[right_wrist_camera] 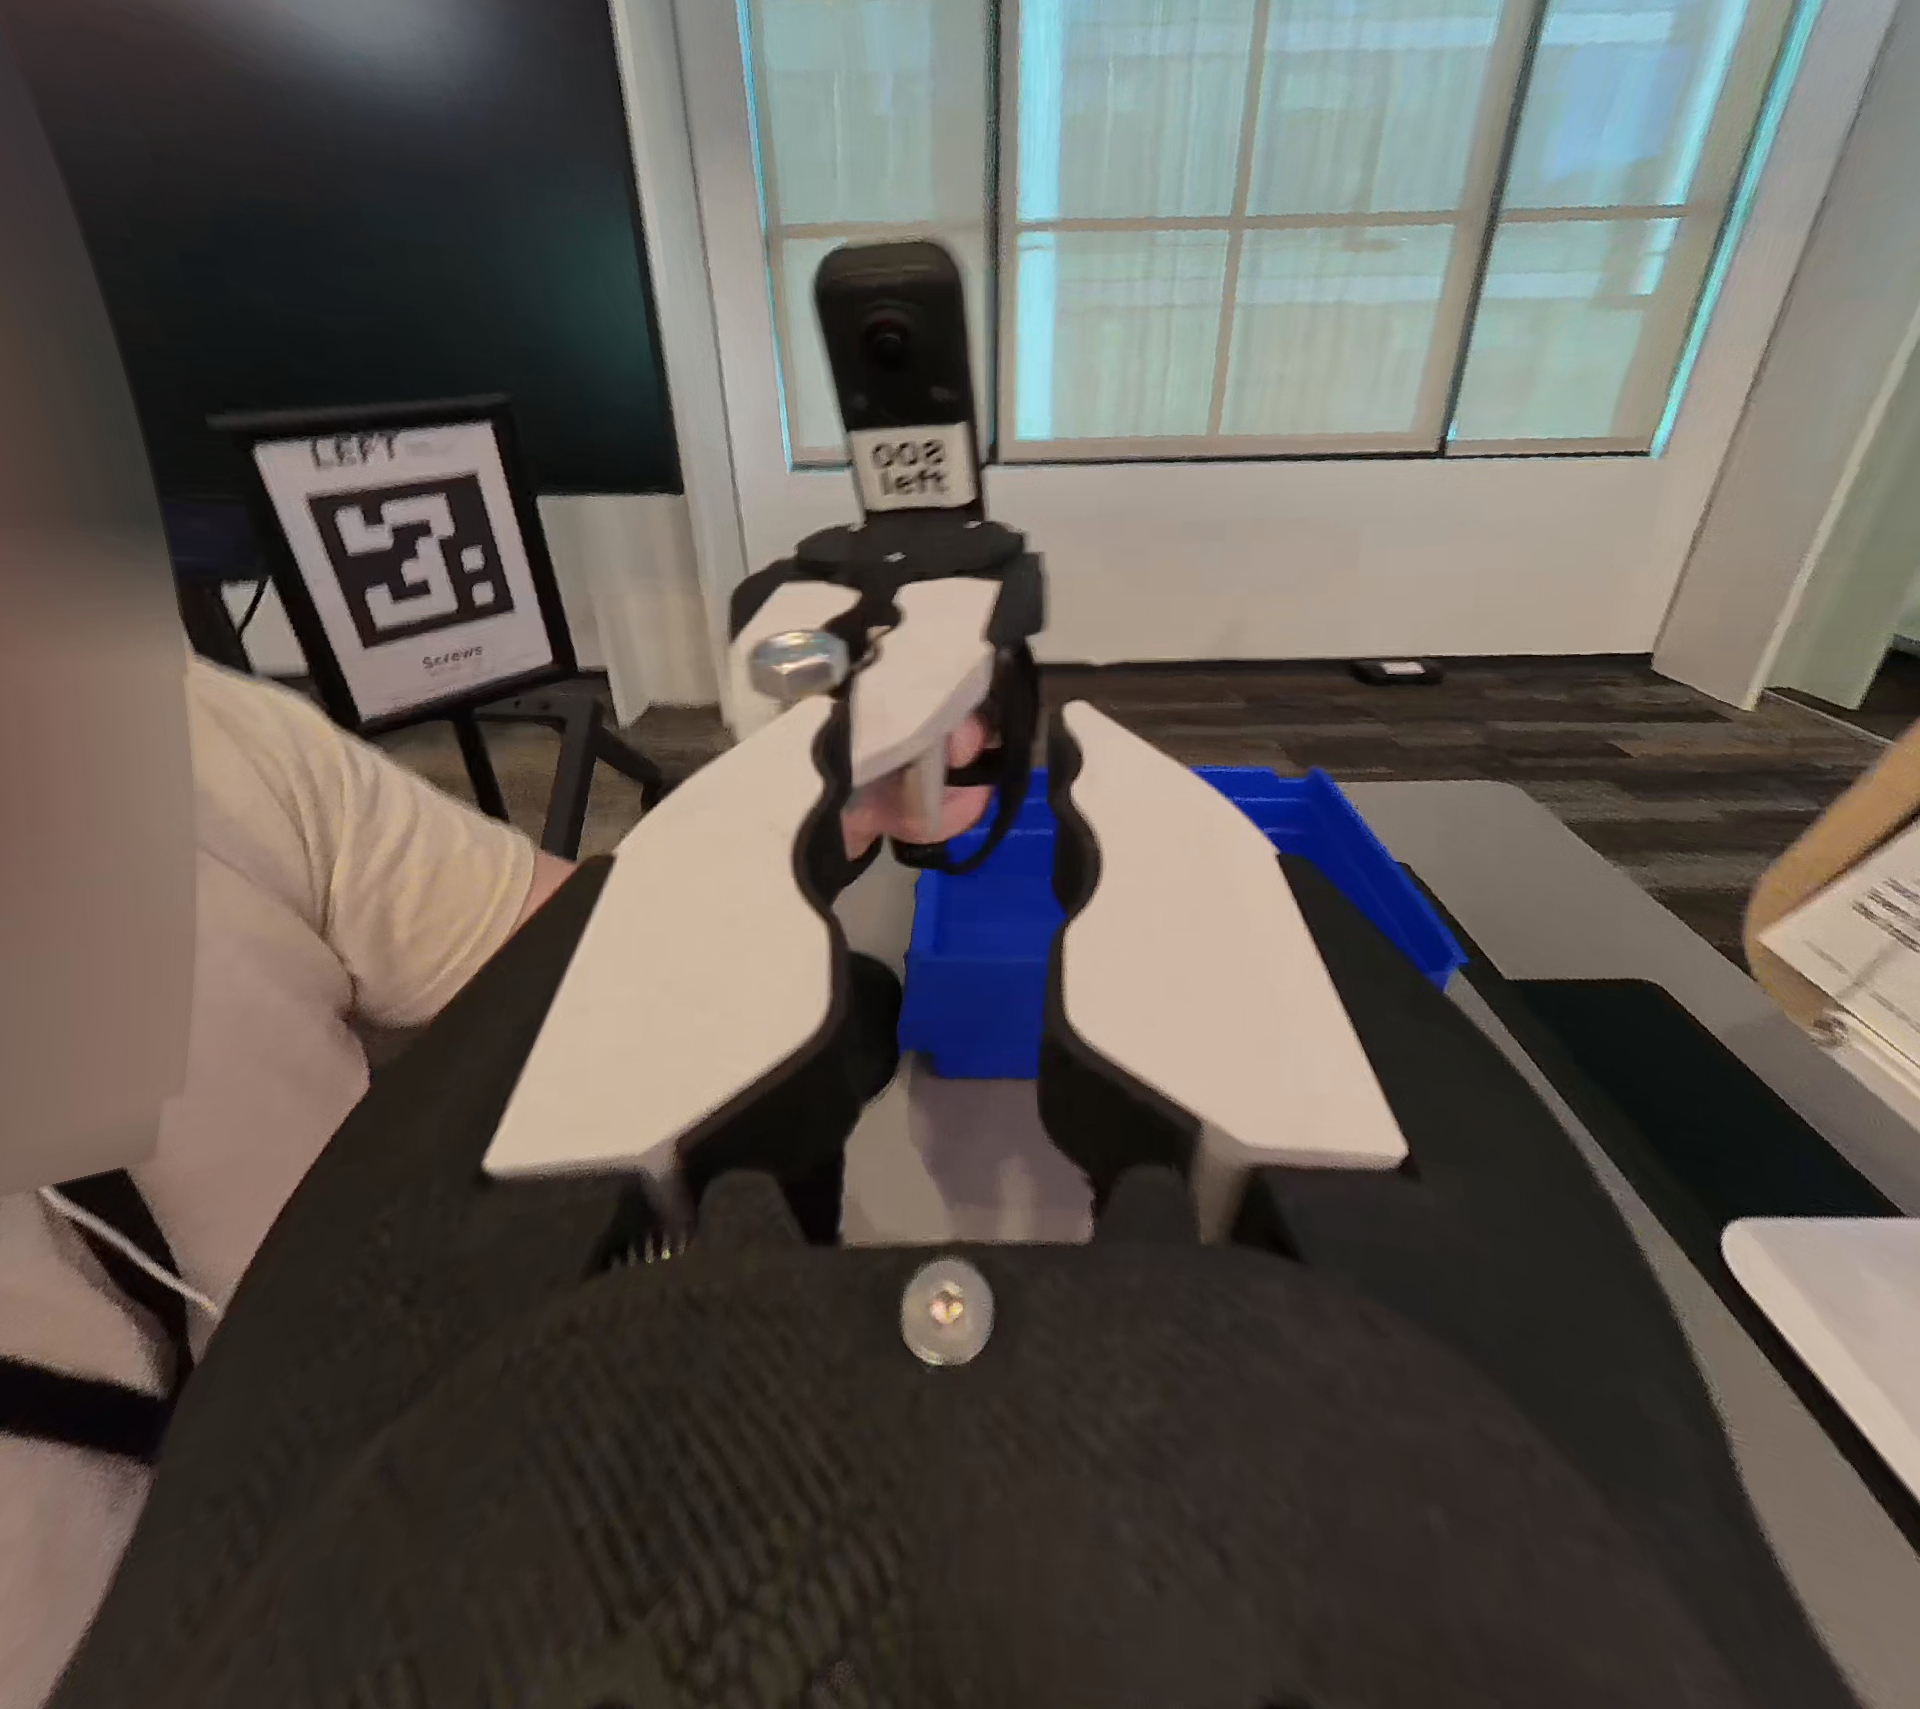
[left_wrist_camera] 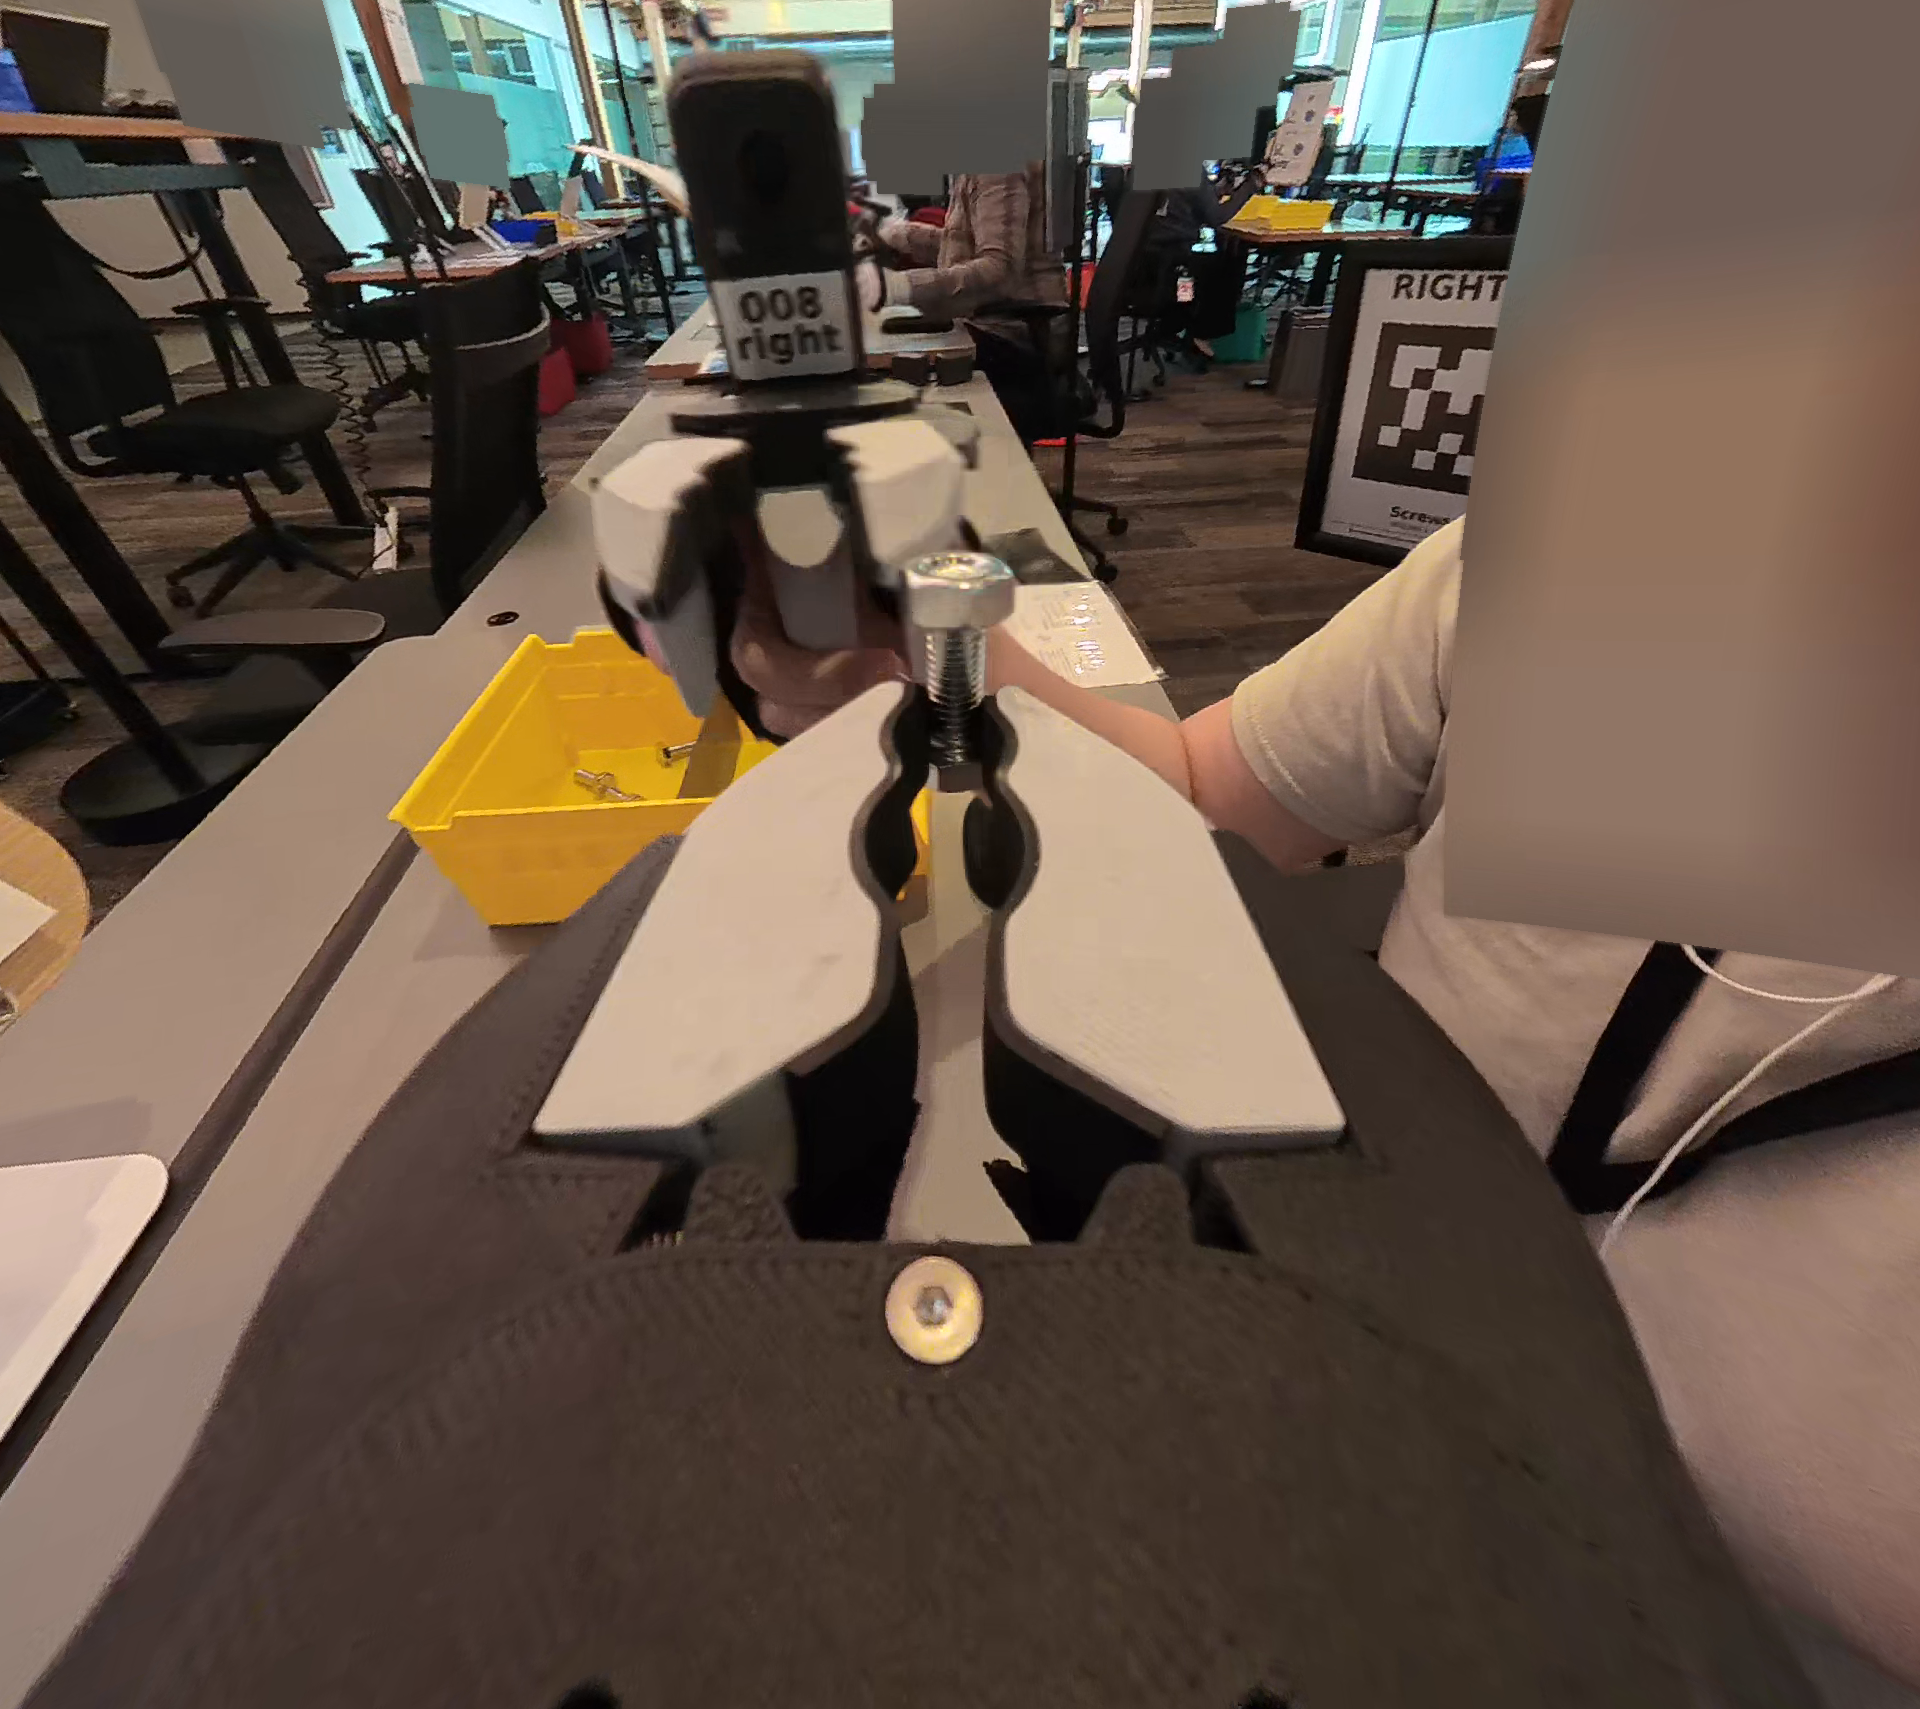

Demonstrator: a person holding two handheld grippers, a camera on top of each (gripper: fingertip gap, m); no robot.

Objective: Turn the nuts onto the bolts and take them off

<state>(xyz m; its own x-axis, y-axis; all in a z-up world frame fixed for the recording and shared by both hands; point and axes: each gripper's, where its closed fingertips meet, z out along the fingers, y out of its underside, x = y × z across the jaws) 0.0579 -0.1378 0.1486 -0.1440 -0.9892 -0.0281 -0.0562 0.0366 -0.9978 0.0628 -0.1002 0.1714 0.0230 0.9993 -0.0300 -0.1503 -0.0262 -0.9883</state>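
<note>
Two wrist cameras face each other closely above the bench, each looking along its tongs; both show the bolt.
</note>
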